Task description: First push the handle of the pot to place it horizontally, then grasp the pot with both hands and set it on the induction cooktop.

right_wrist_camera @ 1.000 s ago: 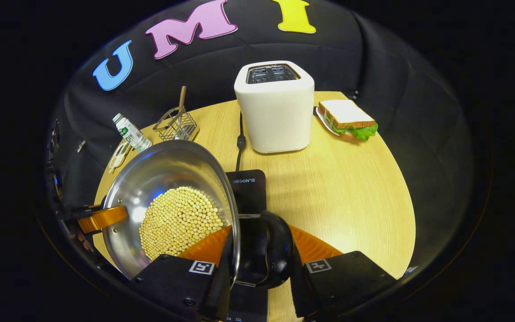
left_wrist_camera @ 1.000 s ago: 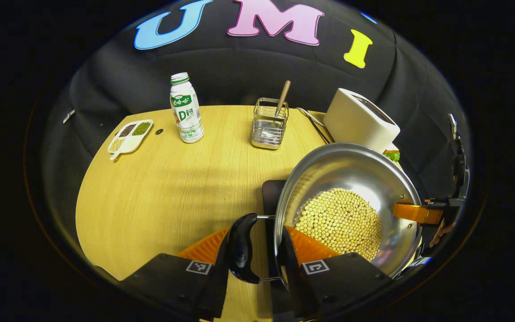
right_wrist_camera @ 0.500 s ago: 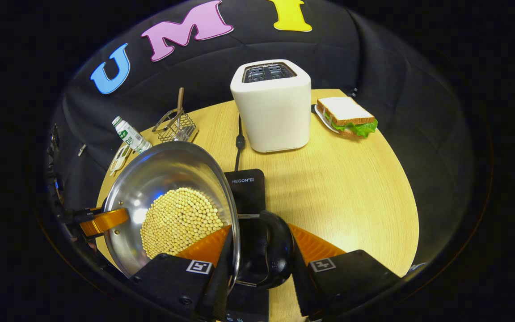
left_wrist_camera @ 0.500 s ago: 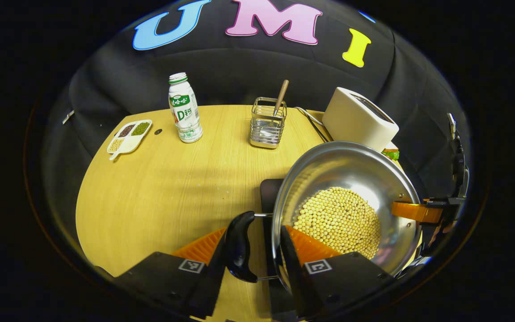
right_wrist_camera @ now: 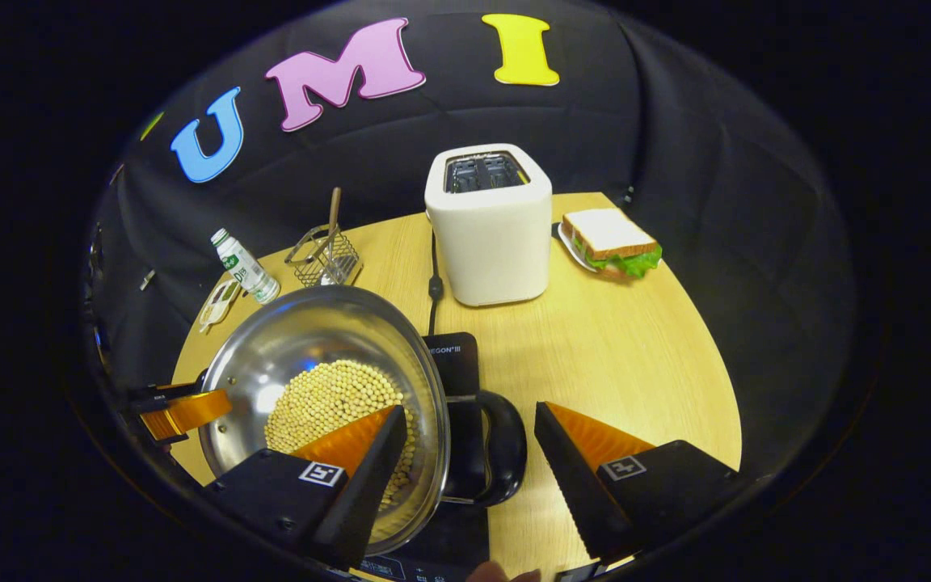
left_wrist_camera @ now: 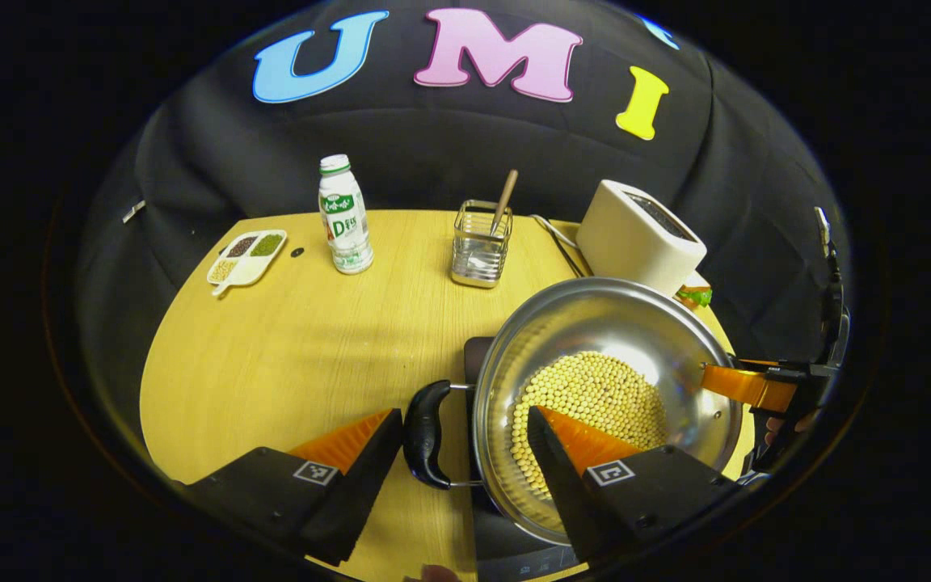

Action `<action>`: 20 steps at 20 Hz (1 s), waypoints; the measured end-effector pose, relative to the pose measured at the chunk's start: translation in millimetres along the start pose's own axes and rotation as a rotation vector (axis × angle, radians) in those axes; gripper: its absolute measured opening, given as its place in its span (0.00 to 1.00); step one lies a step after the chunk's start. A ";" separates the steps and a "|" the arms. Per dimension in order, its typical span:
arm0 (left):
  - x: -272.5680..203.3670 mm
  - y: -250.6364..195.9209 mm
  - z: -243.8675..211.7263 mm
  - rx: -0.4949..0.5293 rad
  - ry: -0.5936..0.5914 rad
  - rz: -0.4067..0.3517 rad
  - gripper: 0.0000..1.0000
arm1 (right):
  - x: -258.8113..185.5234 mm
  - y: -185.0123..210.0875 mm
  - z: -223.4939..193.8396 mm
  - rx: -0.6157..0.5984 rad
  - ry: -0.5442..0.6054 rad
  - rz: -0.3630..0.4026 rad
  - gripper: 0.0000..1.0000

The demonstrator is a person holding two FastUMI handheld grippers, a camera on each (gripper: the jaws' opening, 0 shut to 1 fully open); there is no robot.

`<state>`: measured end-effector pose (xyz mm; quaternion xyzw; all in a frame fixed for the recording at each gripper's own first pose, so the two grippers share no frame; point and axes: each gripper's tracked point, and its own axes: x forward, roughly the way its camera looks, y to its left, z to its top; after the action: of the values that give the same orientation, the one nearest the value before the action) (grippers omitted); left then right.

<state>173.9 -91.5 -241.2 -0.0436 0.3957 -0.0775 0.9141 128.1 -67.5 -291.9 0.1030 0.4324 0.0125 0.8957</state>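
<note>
Wood table (left_wrist_camera: 271,347), black-cloth booth; steel pot (left_wrist_camera: 619,323) on induction cooktop (right_wrist_camera: 453,364); left gripper (left_wrist_camera: 457,453) and right gripper (right_wrist_camera: 469,453) released, straddling handles.

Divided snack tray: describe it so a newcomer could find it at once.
On the round wooden table, look to the far edge left of the drink bottle. The divided snack tray lies flat there, the one dish split into compartments of differently coloured beans.

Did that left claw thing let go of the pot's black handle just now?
Yes. The left gripper gripped the pot's black handle a second ago; now its fingers stand spread apart, clear of the handle, with the pot on the cooktop.
</note>
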 end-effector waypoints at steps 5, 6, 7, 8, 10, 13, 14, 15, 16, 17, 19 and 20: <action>-46.2 -0.1 24.4 0.019 -0.127 0.022 0.95 | -54.3 10.2 38.8 -0.050 -0.177 -0.017 0.99; -58.3 -1.3 32.0 0.015 -0.164 0.021 0.96 | -66.6 13.2 47.7 -0.066 -0.214 -0.021 0.99; -70.0 -4.0 39.5 0.007 -0.203 0.013 0.96 | -79.1 15.7 55.6 -0.080 -0.250 -0.023 0.99; -81.2 -8.4 46.4 0.000 -0.239 0.002 0.96 | -91.5 19.2 64.1 -0.092 -0.287 -0.022 0.99; -106.5 -13.9 57.9 -0.002 -0.296 -0.012 0.96 | -115.3 27.0 77.9 -0.113 -0.345 -0.016 0.99; -140.9 -13.5 76.6 0.013 -0.393 -0.006 0.95 | -150.2 38.6 90.6 -0.119 -0.414 0.004 0.98; -153.1 -14.0 81.9 0.019 -0.425 -0.006 0.95 | -160.4 41.6 93.9 -0.121 -0.432 0.007 0.99; -163.7 -13.1 86.3 0.022 -0.455 -0.005 0.95 | -170.2 44.4 95.3 -0.122 -0.450 0.009 0.99; -175.6 -13.2 90.6 0.026 -0.485 -0.005 0.95 | -179.5 48.7 97.9 -0.120 -0.466 0.013 0.99; -186.7 -11.0 92.3 0.027 -0.514 -0.003 0.95 | -190.4 52.7 100.2 -0.115 -0.487 0.018 0.99; -208.5 -8.7 95.4 0.038 -0.558 0.004 0.95 | -211.3 60.8 105.8 -0.101 -0.532 0.026 0.99; -217.9 -6.5 95.2 0.046 -0.573 0.011 0.95 | -221.5 64.1 109.1 -0.097 -0.556 0.028 0.99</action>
<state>95.7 -57.8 -19.1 -0.0409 0.1197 -0.0659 0.9898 78.6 -48.4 -42.4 0.0655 0.1677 0.0166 0.9835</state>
